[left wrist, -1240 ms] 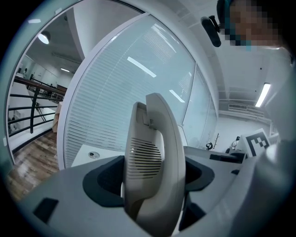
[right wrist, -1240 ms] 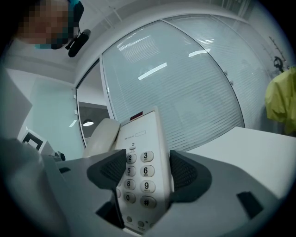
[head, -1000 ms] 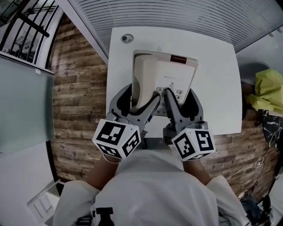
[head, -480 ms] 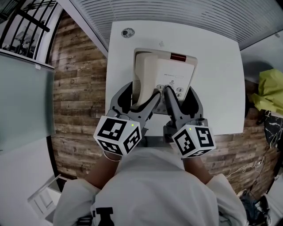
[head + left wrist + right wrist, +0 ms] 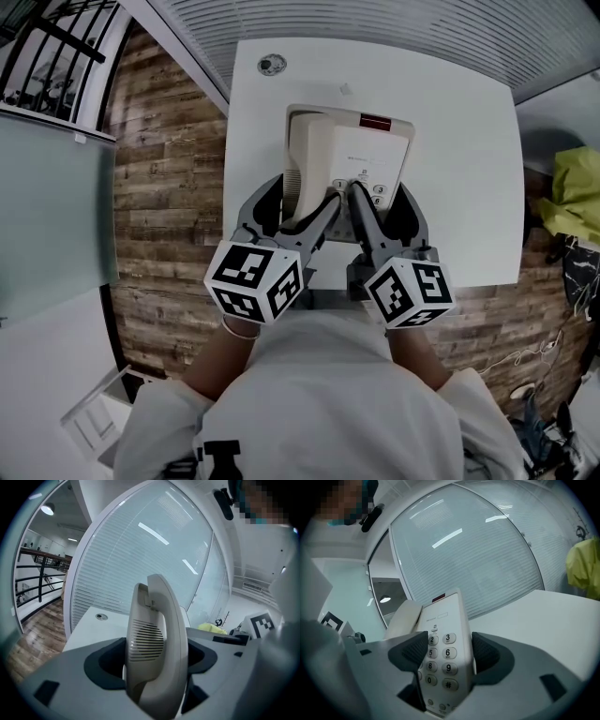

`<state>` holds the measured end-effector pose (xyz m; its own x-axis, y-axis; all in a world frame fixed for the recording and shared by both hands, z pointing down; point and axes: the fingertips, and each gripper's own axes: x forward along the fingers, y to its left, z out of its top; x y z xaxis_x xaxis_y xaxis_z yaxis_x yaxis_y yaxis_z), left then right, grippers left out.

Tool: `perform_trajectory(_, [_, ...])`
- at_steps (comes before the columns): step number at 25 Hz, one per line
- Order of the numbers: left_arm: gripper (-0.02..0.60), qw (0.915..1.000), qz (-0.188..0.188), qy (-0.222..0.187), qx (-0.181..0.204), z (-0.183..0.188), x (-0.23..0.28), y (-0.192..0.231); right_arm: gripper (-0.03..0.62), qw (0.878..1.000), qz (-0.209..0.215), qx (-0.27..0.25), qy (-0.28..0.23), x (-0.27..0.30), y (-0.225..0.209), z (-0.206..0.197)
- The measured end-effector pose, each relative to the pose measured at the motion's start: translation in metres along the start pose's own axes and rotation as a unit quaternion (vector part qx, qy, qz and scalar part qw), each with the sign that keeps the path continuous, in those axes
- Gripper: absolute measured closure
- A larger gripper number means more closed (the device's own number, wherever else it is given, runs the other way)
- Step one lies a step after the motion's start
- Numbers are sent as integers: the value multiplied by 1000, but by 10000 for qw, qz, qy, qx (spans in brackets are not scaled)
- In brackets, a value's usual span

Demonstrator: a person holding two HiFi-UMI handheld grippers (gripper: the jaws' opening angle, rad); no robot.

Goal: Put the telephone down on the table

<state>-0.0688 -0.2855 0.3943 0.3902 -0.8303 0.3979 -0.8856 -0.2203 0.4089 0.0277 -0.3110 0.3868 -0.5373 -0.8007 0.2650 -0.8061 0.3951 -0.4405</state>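
A beige desk telephone (image 5: 361, 155) with its handset (image 5: 305, 169) on the left and a keypad on the right is held over the white table (image 5: 459, 112). My left gripper (image 5: 298, 202) is shut on the handset side; the handset (image 5: 154, 639) fills the gap between its jaws. My right gripper (image 5: 382, 199) is shut on the keypad side, its pads (image 5: 417, 651) pressing the body beside the number keys (image 5: 446, 653). The telephone tilts up toward the far end in both gripper views. I cannot tell whether its base touches the table.
A small round grommet (image 5: 271, 65) sits in the table's far left corner. Wooden floor (image 5: 169, 187) lies left of the table, slatted glass panels (image 5: 375, 23) behind it. A yellow-green cloth (image 5: 574, 202) lies to the right.
The telephone looks slightly smaller and a little further over the table than a second ago. Both grippers keep the same hold on it.
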Motion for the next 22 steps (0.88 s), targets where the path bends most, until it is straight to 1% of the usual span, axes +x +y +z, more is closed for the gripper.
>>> perform_trajectory(13, [234, 9987, 195, 428, -205, -20, 19, 17, 286, 9990, -125, 159, 386, 19, -16, -24])
perform_trajectory(22, [234, 9964, 257, 706, -396, -38, 32, 28, 286, 9972, -245, 237, 668, 30, -28, -43])
